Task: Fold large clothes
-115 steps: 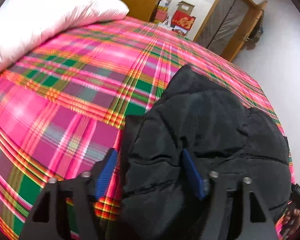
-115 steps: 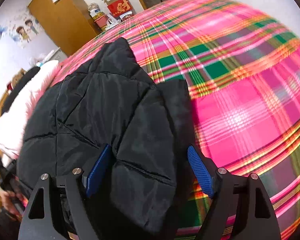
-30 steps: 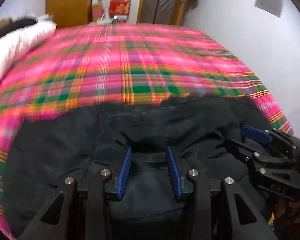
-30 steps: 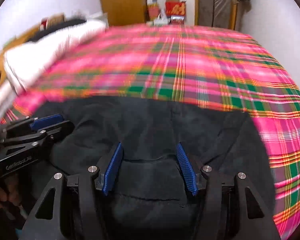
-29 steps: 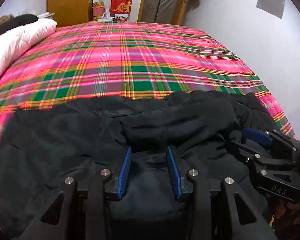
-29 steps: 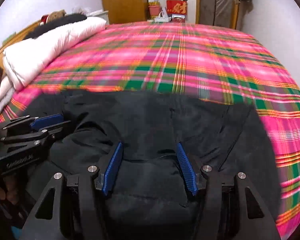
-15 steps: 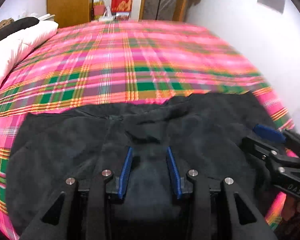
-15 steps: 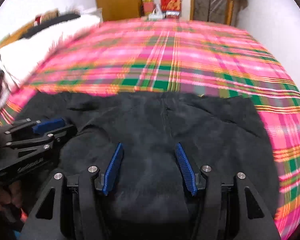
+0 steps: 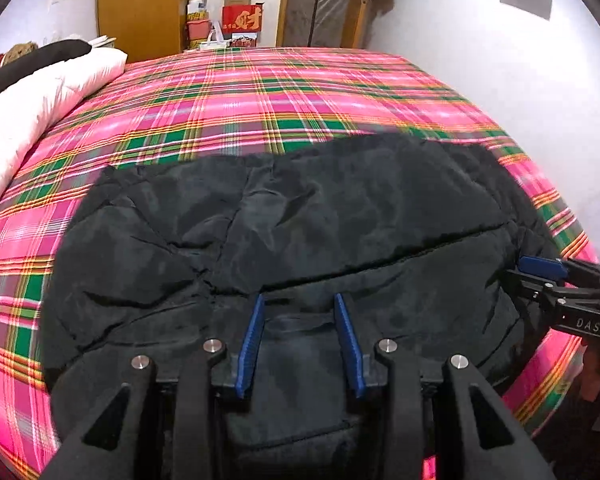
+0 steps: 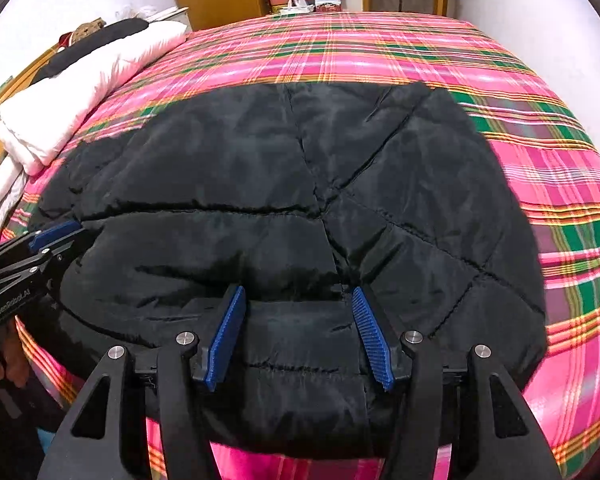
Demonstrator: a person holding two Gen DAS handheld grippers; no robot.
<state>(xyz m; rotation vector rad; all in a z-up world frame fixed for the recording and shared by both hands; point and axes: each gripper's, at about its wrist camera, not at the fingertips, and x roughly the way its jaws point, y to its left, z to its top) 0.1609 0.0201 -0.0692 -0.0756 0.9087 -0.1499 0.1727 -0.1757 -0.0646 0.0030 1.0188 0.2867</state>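
Left wrist view: black quilted jacket [image 9: 300,220] lies spread flat across the near part of the bed, on the pink/green plaid bedspread [image 9: 284,92]. Its near hem hangs toward the camera, over the bed edge. Left gripper [image 9: 300,300] has both blue pads pinching a bunched fold of the jacket's near hem; fabric fills the gap between the pads. Right gripper [image 9: 540,268] is visible at the right edge, at the jacket's right corner, seen side-on. From this angle I cannot tell its jaw gap. White folded duvet [image 9: 40,100] sits along the left side of the bed, well apart from the jacket. Wooden wardrobe [image 9: 140,4], a red box [image 9: 242,20] and a door [image 9: 324,0] stand behind the bed's far end.

Right wrist view: same jacket [image 10: 292,200], quilting seams clear, covering the near half of the bedspread [image 10: 380,52]. Right gripper [image 10: 296,296] is clamped on a thick roll of the near hem, pads wider apart than the left's but with padded fabric packed between them. Left gripper [image 10: 56,230] shows at the left edge, at the jacket's left corner, fabric at its tip. Duvet [image 10: 92,80] lies far left.
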